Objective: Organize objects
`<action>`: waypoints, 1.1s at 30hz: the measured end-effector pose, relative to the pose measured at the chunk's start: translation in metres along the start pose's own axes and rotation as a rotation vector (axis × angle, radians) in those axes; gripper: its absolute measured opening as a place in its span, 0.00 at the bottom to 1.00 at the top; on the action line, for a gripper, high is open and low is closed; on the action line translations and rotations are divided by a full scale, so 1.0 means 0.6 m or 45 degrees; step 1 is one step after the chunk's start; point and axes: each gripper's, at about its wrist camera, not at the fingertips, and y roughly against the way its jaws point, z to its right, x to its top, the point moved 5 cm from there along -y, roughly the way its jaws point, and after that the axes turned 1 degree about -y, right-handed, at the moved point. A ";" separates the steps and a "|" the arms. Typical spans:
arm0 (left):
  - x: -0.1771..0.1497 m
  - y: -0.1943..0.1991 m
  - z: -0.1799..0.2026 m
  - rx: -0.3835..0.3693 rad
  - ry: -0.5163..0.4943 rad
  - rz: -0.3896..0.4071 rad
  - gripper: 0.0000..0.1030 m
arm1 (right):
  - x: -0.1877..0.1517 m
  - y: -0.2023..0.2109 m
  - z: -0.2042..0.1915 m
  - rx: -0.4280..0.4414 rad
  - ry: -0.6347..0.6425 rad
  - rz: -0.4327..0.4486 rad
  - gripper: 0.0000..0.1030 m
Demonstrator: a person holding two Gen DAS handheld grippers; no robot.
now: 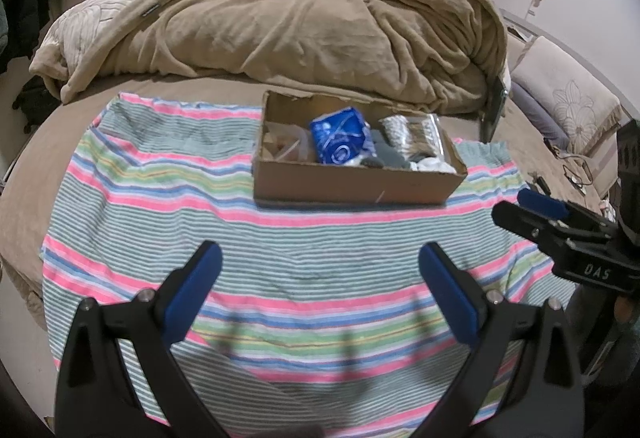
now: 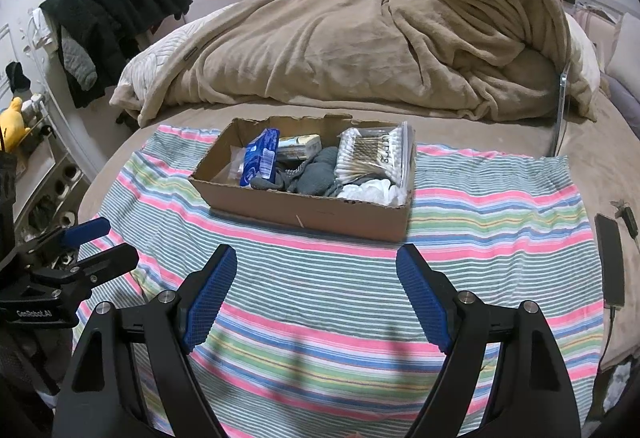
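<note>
1. A bed with a brown sheet fills both views. A striped towel in pink, green, blue and white lies flat across its near part.
2. A shallow cardboard box sits on the far half of the towel, open at the top, well apart from both tongs.
3. Inside the box, from left to right in the right wrist view: a blue packet standing on edge, a small pale carton behind it, crumpled grey cloth in the middle, and a clear bag of cotton swabs at the right end, with white cotton pads in front of it.
4. The left tongs hang over the near towel, spread wide, with nothing between their blue pads.
5. The right tongs hang beside them over the towel, also spread wide and empty.
6. A rumpled tan blanket is heaped behind the box.
7. A dark phone lies on the sheet, just off the right edge of the towel.
</note>
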 end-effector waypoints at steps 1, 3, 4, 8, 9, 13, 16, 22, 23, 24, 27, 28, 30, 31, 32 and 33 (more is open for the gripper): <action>0.000 0.000 0.000 0.000 0.000 0.000 0.97 | 0.000 0.000 0.000 -0.001 0.002 0.000 0.82; 0.000 0.001 0.000 -0.001 -0.002 0.000 0.97 | 0.000 0.000 0.000 -0.001 0.001 0.000 0.82; 0.001 0.001 0.000 -0.002 -0.002 0.000 0.97 | 0.000 0.000 0.000 -0.001 0.001 0.000 0.82; 0.001 0.001 0.001 -0.005 -0.006 0.001 0.97 | 0.000 0.000 0.000 -0.002 0.002 0.000 0.82; 0.002 0.001 0.001 -0.006 -0.006 0.001 0.97 | -0.001 -0.001 0.000 -0.002 0.002 -0.001 0.82; 0.001 0.001 0.001 -0.005 -0.006 0.001 0.97 | 0.000 -0.001 0.000 -0.001 0.002 -0.001 0.82; 0.002 0.001 0.001 -0.005 -0.006 0.001 0.97 | -0.001 -0.003 0.000 0.001 0.003 -0.002 0.82; 0.002 0.000 0.001 -0.005 -0.004 0.001 0.97 | -0.004 -0.008 -0.002 -0.002 0.004 -0.007 0.82; 0.002 0.000 0.001 -0.006 -0.003 0.001 0.97 | -0.005 -0.008 -0.002 -0.004 0.005 -0.007 0.82; 0.002 -0.001 0.001 -0.006 -0.002 0.001 0.97 | -0.004 -0.008 -0.002 -0.003 0.005 -0.008 0.82; 0.002 -0.001 0.001 -0.007 -0.002 0.003 0.97 | -0.005 -0.008 -0.002 -0.006 0.007 -0.007 0.82; 0.002 -0.001 0.001 -0.007 -0.002 0.004 0.97 | -0.005 -0.008 -0.002 -0.007 0.008 -0.007 0.82; 0.003 -0.002 0.000 -0.007 -0.001 0.005 0.97 | -0.005 -0.008 -0.002 -0.006 0.008 -0.007 0.82; 0.003 -0.001 -0.001 -0.007 0.001 0.005 0.97 | -0.005 -0.007 -0.003 -0.007 0.010 -0.006 0.82; 0.003 -0.001 -0.002 -0.006 0.002 0.005 0.97 | -0.006 -0.006 -0.003 -0.009 0.012 -0.006 0.82; 0.003 -0.001 -0.003 -0.005 0.003 0.005 0.97 | -0.005 -0.006 -0.003 -0.007 0.011 -0.007 0.82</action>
